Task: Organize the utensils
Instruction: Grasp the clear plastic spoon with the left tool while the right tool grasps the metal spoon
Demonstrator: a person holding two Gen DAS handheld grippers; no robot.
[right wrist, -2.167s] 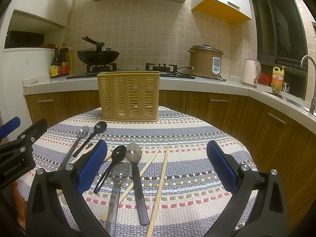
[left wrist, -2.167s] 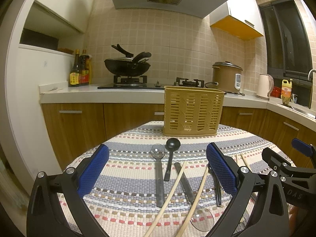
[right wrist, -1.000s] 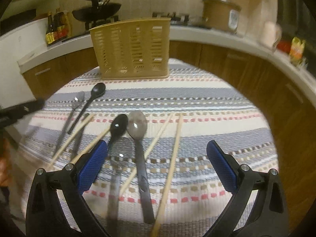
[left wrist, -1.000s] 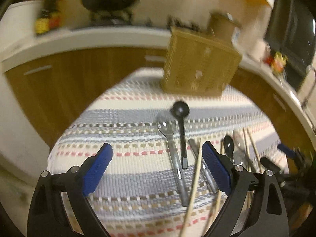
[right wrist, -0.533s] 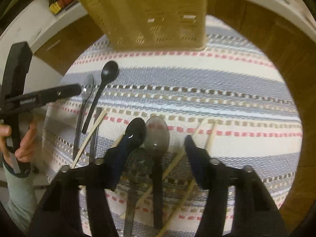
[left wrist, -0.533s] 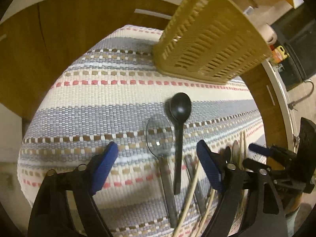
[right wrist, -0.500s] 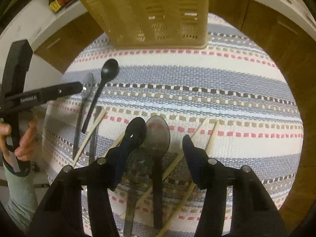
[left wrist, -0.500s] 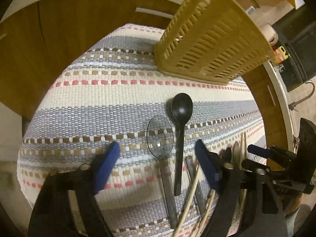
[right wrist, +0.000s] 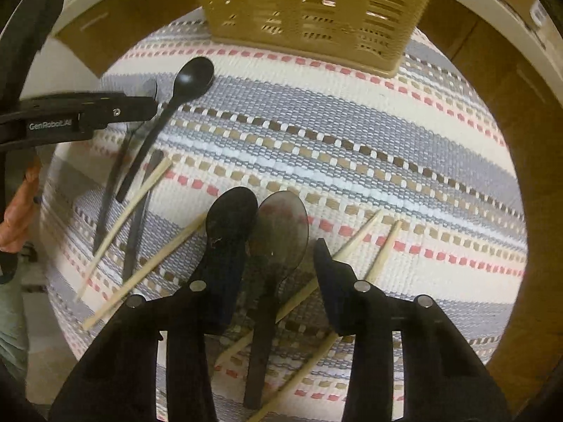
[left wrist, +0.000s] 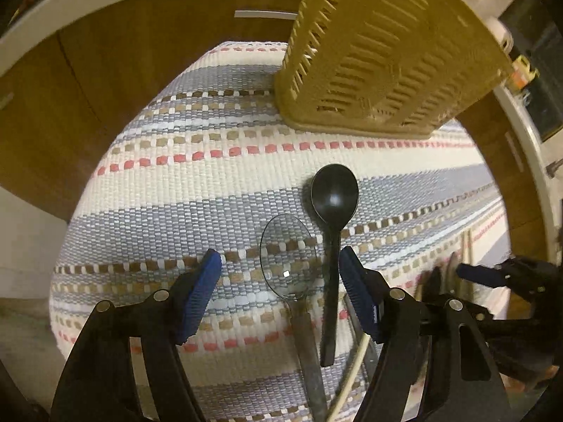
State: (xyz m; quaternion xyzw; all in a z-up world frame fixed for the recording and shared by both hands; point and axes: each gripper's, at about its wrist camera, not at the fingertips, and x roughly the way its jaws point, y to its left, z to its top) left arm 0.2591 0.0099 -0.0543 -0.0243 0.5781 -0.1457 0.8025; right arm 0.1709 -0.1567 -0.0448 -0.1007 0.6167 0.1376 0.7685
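Note:
In the left wrist view my left gripper [left wrist: 281, 292] is open and low over the striped tablecloth [left wrist: 183, 190], straddling a clear spoon [left wrist: 286, 270] and the handle of a black spoon [left wrist: 334, 197]. In the right wrist view my right gripper [right wrist: 274, 274] is open, with a second black spoon [right wrist: 230, 218] and a grey spoon [right wrist: 281, 225] between its fingers. Wooden chopsticks [right wrist: 355, 242] lie crossed under them. The tan slotted utensil basket [right wrist: 309, 3] stands at the table's far side; it also shows in the left wrist view [left wrist: 383, 56].
The round table's edge curves close on all sides, with wooden kitchen cabinets [left wrist: 105, 56] beyond. More chopsticks [right wrist: 130, 207] and a dark utensil handle [right wrist: 135, 218] lie at the left. My left gripper's arm [right wrist: 77, 116] reaches in from the left.
Both grippers have tipped down and dropped toward the table. Each has narrowed its jaws around the spoons below it. The utensils have not moved.

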